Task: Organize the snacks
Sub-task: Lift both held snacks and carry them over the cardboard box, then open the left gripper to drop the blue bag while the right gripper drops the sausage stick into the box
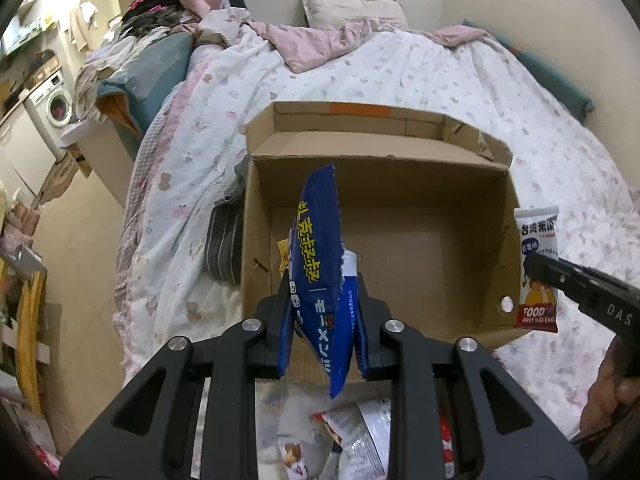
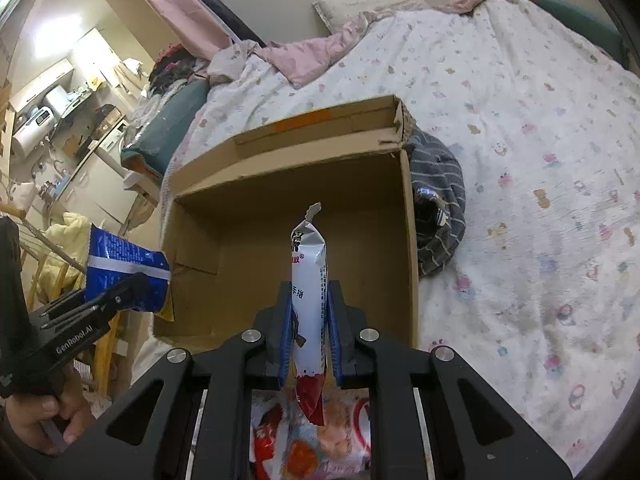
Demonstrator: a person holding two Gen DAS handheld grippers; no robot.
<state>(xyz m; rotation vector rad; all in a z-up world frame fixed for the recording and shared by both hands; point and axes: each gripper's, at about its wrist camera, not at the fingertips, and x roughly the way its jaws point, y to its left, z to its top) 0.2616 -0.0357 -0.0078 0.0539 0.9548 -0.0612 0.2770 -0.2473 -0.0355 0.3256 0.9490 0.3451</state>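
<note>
Cardboard box [image 1: 384, 216] sits open on the bed [image 1: 440, 76], a striped cloth [image 2: 440, 208] against its side. Left gripper [image 1: 322, 304] pinches a blue packet [image 1: 316, 248] above it; right gripper [image 2: 310, 312] clamps a white packet [image 2: 310, 280]. More snacks [image 2: 308, 440] lie below.

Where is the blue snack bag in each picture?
Left wrist view: blue snack bag at centre, pinched upright in the left gripper.
Right wrist view: same bag at the left edge.
Shared landmark: the open cardboard box on the bed.
</note>
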